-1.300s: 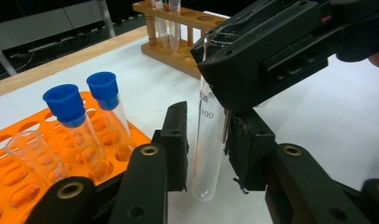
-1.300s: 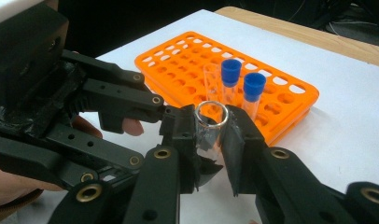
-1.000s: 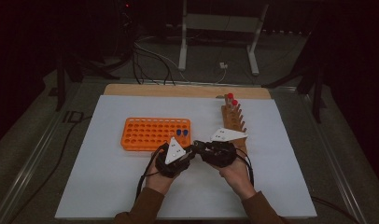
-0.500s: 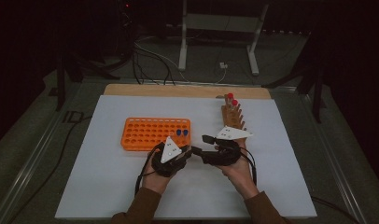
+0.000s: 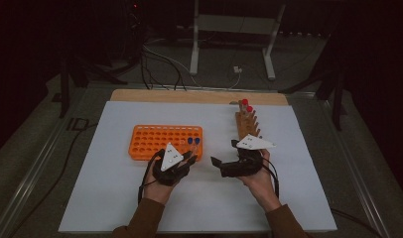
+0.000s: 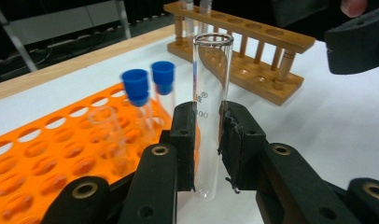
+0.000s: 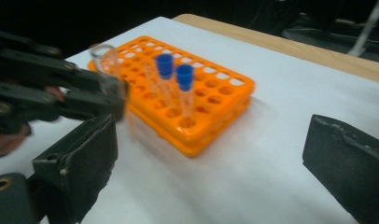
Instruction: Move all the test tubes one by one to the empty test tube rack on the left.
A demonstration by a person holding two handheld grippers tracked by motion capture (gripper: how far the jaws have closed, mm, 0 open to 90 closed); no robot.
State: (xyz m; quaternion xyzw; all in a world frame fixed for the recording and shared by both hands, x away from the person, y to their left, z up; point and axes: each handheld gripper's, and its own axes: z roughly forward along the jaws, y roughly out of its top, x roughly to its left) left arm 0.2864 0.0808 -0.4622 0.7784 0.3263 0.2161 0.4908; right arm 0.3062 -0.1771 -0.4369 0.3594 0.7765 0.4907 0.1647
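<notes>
an orange rack (image 5: 157,141) with two blue-capped tubes (image 6: 148,86) is seen left of the jaws. a clear glass tube (image 6: 210,112) is clamped upright between the left gripper (image 5: 188,157)'s closed jaws. the right gripper (image 5: 224,153)'s jaws have just been opening, wide and empty, over the counter (image 5: 299,198).

1. Right gripper (image 5: 220,162): jaws have just been opening, now wide apart with nothing between them; earlier they met the left gripper (image 5: 189,157) at the tube (image 6: 211,107).
2. Grippers now apart; the tube is clamped in the left alone.
</notes>
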